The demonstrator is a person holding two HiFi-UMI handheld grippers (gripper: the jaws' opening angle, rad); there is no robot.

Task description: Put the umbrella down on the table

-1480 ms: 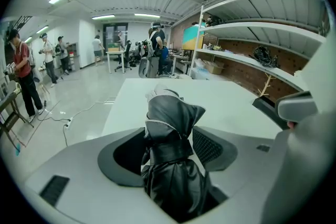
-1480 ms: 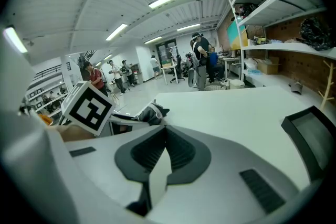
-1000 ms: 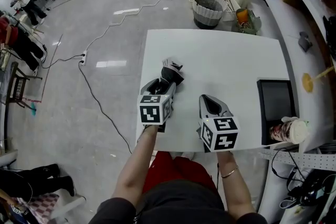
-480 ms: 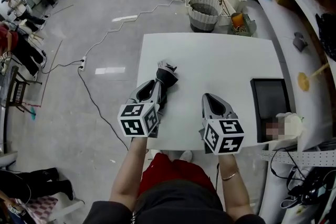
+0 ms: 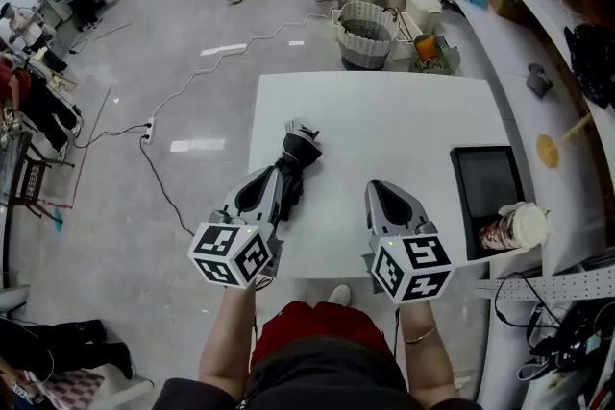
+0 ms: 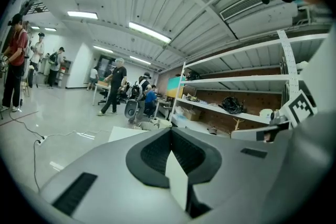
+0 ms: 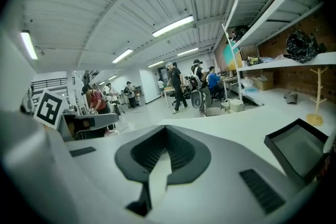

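The folded black umbrella (image 5: 293, 158) lies on the left part of the white table (image 5: 404, 110), its handle end towards me. My left gripper (image 5: 269, 176) hangs above the umbrella's near end, lifted off it. Its jaws have just been closing and meet with nothing between them in the left gripper view (image 6: 170, 131). My right gripper (image 5: 384, 189) hovers over the table's near edge to the right of the umbrella. It is shut and empty, and in the right gripper view (image 7: 165, 131) its jaws are pressed together.
A black tray (image 5: 488, 187) lies at the table's right edge with a paper cup (image 5: 516, 228) beside it. A wicker basket (image 5: 365, 24) and bins stand beyond the far edge. A cable (image 5: 173, 178) runs over the floor at left. People stand far off.
Both grippers have risen and drawn back towards me. The left one has come off the umbrella, which stays lying on the table.
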